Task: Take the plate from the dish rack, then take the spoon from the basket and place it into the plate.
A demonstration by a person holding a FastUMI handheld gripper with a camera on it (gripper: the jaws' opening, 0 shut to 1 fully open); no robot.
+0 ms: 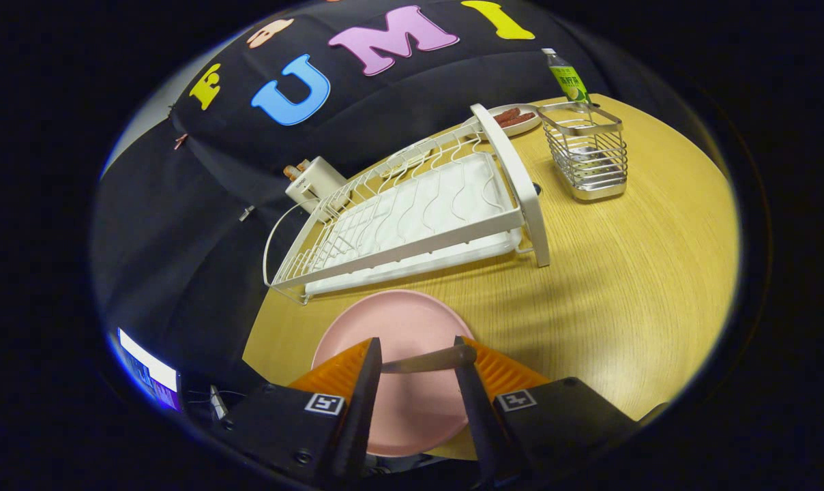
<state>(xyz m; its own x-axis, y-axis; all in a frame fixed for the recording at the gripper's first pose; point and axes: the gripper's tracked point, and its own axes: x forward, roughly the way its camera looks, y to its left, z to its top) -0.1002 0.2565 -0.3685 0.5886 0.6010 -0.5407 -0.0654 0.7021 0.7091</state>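
Spoon [425,359] crosswise in narrowed claw [417,354], above plate [398,320].

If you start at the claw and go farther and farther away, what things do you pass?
Claw holding the spoon → pink plate → white dish rack → wire basket → green bottle.

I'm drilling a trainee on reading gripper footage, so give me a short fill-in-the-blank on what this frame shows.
1. The gripper holds the spoon crosswise between its two ____ fingers.
2. The plate under the spoon is ____ in colour.
3. The plate lies on the table, just in front of the white ____.
4. The wire basket stands in front of a ____ with a green label.

Missing words: orange; pink; dish rack; bottle
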